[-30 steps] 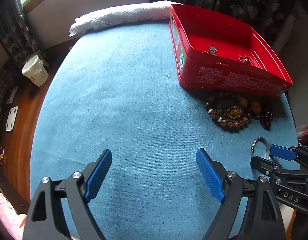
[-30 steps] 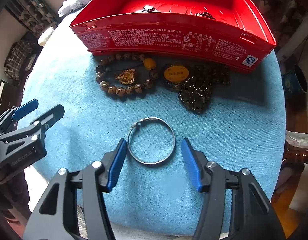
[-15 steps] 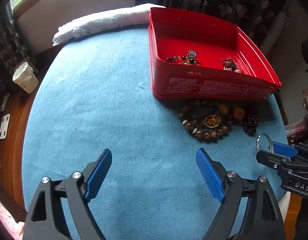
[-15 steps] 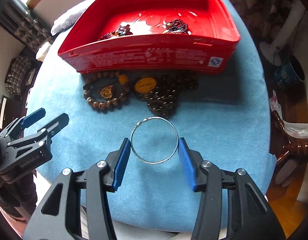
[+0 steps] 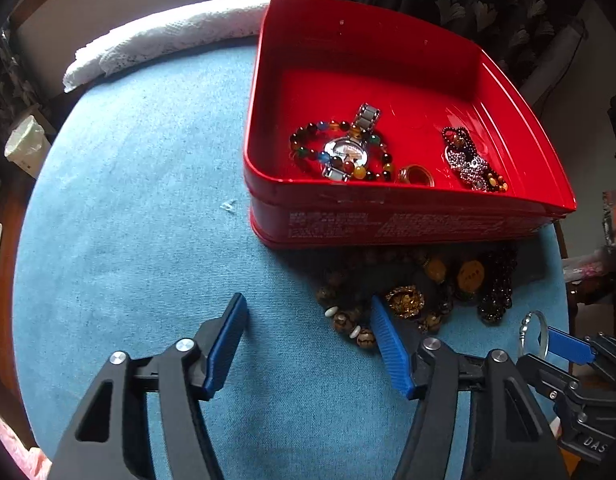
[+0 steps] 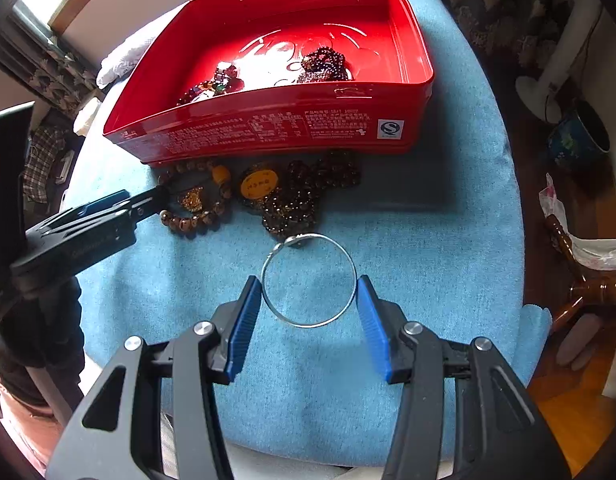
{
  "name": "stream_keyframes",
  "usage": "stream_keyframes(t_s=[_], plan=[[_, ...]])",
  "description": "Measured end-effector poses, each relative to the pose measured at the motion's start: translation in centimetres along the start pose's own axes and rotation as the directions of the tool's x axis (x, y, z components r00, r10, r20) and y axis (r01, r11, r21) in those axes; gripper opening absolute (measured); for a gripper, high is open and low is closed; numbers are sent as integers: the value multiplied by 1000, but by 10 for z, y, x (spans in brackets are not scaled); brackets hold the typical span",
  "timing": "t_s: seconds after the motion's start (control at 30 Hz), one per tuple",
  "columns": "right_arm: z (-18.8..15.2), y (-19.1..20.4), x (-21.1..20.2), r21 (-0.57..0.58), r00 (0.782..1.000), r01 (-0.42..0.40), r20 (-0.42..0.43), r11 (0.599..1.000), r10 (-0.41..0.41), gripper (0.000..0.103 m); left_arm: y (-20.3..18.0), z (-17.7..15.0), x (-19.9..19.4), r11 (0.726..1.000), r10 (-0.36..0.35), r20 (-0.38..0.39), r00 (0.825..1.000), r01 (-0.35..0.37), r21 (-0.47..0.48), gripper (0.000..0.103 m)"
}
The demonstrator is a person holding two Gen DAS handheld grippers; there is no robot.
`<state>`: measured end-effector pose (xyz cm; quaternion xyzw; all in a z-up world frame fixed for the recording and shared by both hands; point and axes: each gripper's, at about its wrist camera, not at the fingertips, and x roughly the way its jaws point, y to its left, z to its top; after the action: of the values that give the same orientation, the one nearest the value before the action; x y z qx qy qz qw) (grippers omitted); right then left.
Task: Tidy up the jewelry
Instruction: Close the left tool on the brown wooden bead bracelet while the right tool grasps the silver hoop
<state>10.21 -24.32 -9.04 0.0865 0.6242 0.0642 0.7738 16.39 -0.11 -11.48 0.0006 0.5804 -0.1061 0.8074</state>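
Observation:
A red tin box [image 5: 388,216] [image 6: 267,136] stands on the blue cloth and holds a watch [image 5: 346,152], a coloured bead bracelet and a dark beaded piece [image 5: 472,164]. Brown bead bracelets with a gold pendant [image 5: 404,300] [image 6: 195,200] and a dark bead string [image 6: 295,200] lie in front of it. My right gripper [image 6: 310,312] is closed on a thin silver bangle [image 6: 308,280], held by its sides above the cloth. My left gripper [image 5: 308,344] is open, its right finger beside the brown bracelet.
A white towel [image 5: 167,36] lies at the table's far edge. The round table's blue cloth [image 5: 127,200] drops off at left and right. A brown bottle [image 6: 588,292] and a dark mug [image 6: 576,136] stand off the table at right.
My left gripper has moved forward and right toward the brown bracelets and narrowed. My right gripper has closed onto the silver bangle and lifted it, so the box interior shows more.

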Motion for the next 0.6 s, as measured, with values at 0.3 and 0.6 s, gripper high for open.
stream_keyframes(t_s=[0.3,0.6], plan=[[4,0,5,12,1000,-9,-9,1000,9,47,-15,-4,4,996,50,10,999,-50,74,29],[1,1,9,11,1000,-11,-22,1000,11,47,-5,-27,-6,999,-24,-25,999,25,39,13]])
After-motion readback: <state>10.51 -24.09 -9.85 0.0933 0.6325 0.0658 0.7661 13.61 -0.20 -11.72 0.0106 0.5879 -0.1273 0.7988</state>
